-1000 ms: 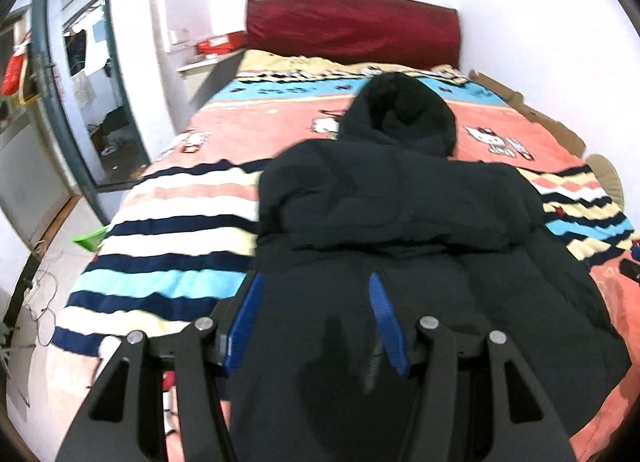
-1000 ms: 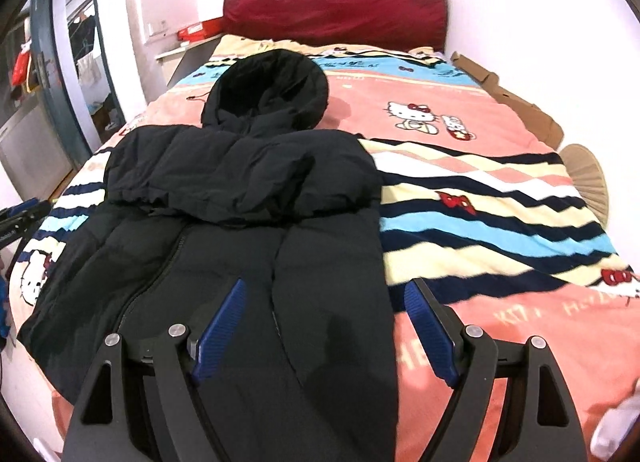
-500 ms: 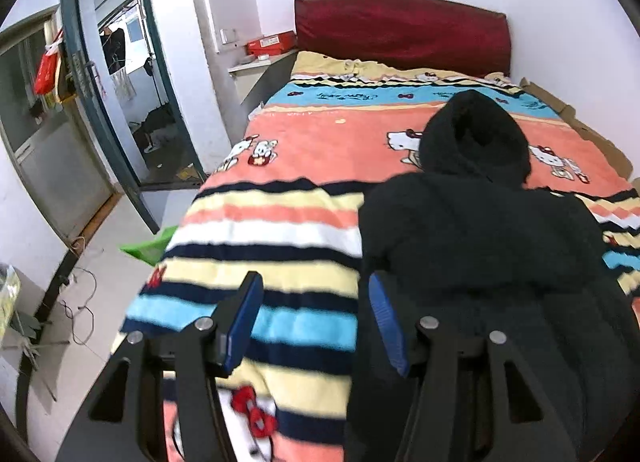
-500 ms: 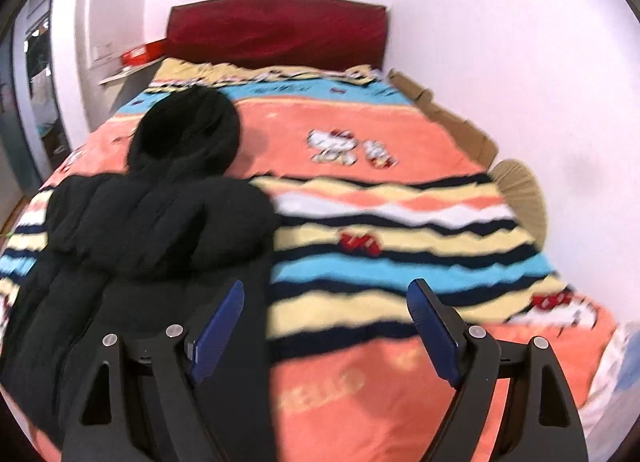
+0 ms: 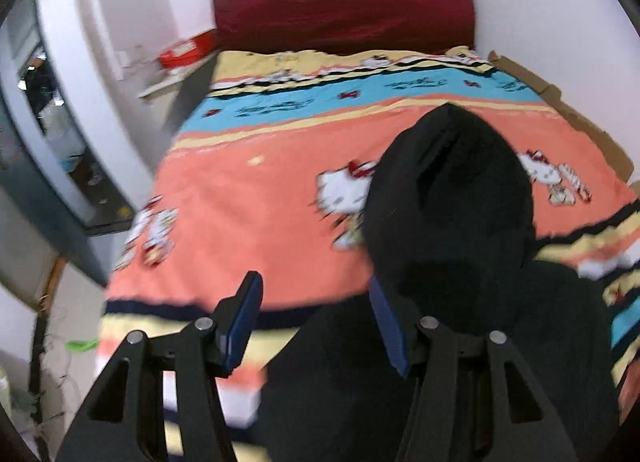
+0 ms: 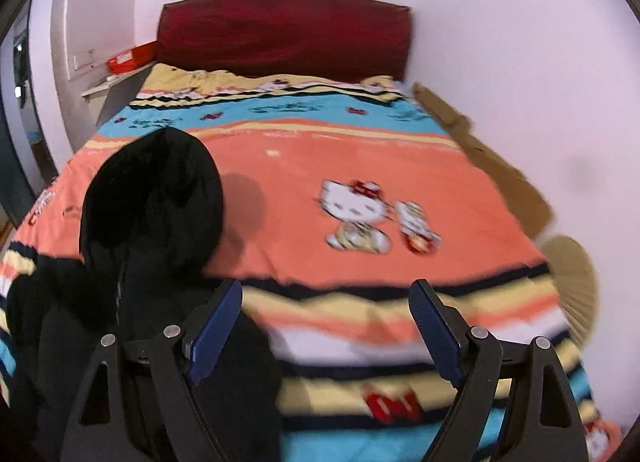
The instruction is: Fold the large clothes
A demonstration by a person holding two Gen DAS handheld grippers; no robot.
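A black puffer jacket lies on the cartoon-print bedspread (image 5: pixel 256 198), its hood (image 5: pixel 452 198) pointing at the headboard. In the left wrist view the jacket's shoulder (image 5: pixel 340 374) fills the lower right. My left gripper (image 5: pixel 315 286) hovers open over that shoulder's left edge, with nothing between its blue pads. In the right wrist view the hood (image 6: pixel 156 198) and folded body (image 6: pixel 60 322) sit at the left. My right gripper (image 6: pixel 326 290) hangs wide open over the striped bedspread (image 6: pixel 400 158), just right of the jacket, holding nothing.
A dark red headboard (image 6: pixel 280 34) stands against the far wall. A shelf with a red box (image 6: pixel 128 58) is at the bed's left head. Cardboard (image 6: pixel 500 174) lines the right wall, with a woven fan (image 6: pixel 572 266) below it. A doorway (image 5: pixel 44 134) opens at the left.
Both grippers have travelled up the bed from over the jacket's lower body to beside its shoulders and hood, the left on the left side, the right on the right. Both stayed open and empty.
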